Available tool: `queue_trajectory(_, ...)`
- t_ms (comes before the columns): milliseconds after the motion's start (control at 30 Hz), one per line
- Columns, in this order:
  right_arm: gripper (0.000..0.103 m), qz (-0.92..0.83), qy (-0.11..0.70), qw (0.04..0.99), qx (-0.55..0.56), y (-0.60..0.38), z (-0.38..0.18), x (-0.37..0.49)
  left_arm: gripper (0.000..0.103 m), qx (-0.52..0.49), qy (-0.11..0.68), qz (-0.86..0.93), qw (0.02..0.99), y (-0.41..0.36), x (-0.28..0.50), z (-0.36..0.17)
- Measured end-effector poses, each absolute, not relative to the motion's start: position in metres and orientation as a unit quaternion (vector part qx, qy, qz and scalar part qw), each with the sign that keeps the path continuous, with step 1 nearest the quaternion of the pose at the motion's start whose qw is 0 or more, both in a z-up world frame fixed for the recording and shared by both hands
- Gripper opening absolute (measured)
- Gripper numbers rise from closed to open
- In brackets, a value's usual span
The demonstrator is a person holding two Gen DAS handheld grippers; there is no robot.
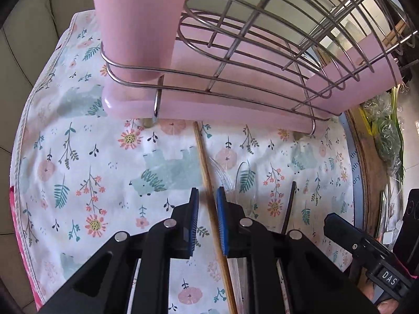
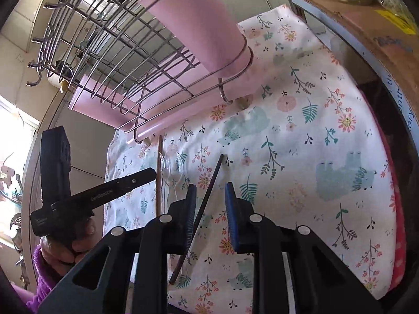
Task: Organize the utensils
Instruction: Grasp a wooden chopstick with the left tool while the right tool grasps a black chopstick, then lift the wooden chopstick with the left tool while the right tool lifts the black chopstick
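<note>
A wooden chopstick (image 1: 203, 157) lies on the floral cloth (image 1: 104, 172) and runs between the blue pads of my left gripper (image 1: 207, 193). The pads stand a little apart and do not press on it. A black chopstick (image 2: 209, 191) lies slanted between the wider-set pads of my right gripper (image 2: 210, 201), untouched. Clear plastic spoons (image 2: 171, 174) lie between the two chopsticks. Beyond them stands a wire rack (image 1: 262, 52) on a pink tray (image 1: 209, 104), with a pink holder cup (image 1: 136, 26) at its corner.
A cardboard box (image 2: 379, 39) with bagged greens (image 1: 385, 136) borders the cloth on the right. A hand in a purple sleeve (image 2: 60, 251) grips the left tool. The cloth's right half (image 2: 314, 157) holds no utensils. The cloth's edge (image 1: 23, 136) drops off at the left.
</note>
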State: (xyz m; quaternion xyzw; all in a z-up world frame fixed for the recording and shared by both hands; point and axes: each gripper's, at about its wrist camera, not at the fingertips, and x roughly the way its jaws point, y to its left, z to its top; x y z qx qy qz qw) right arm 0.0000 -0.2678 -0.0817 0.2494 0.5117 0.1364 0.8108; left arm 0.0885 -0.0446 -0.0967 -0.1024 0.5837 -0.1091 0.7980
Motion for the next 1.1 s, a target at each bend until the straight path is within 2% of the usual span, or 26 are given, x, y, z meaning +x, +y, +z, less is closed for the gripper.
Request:
queue_trajectory(167, 0.023, 0.137, 0.530, 0.801, 0.242, -0.260, -0.087, 0.009, 0.013, -0.086, 0.587, -0.098, 0.799, -0.056, 0.096, -0.103)
queue_trajectory(300, 0.023, 0.132, 0.544, 0.795, 0.233, -0.251, -0.095, 0.018, 0.006, -0.092, 0.582, -0.101, 0.801, -0.051, 0.095, -0.099)
queue_trajectory(533, 0.023, 0.109, 0.573, 0.788, 0.198, -0.232, -0.108, 0.032, 0.006, -0.090, 0.568, -0.101, 0.812, -0.022, 0.084, -0.082)
queue_trajectory(1100, 0.023, 0.086, 0.603, 0.777, 0.156, -0.203, -0.116, 0.061, 0.007, -0.030, 0.619, -0.098, 0.779, -0.022, 0.100, -0.101)
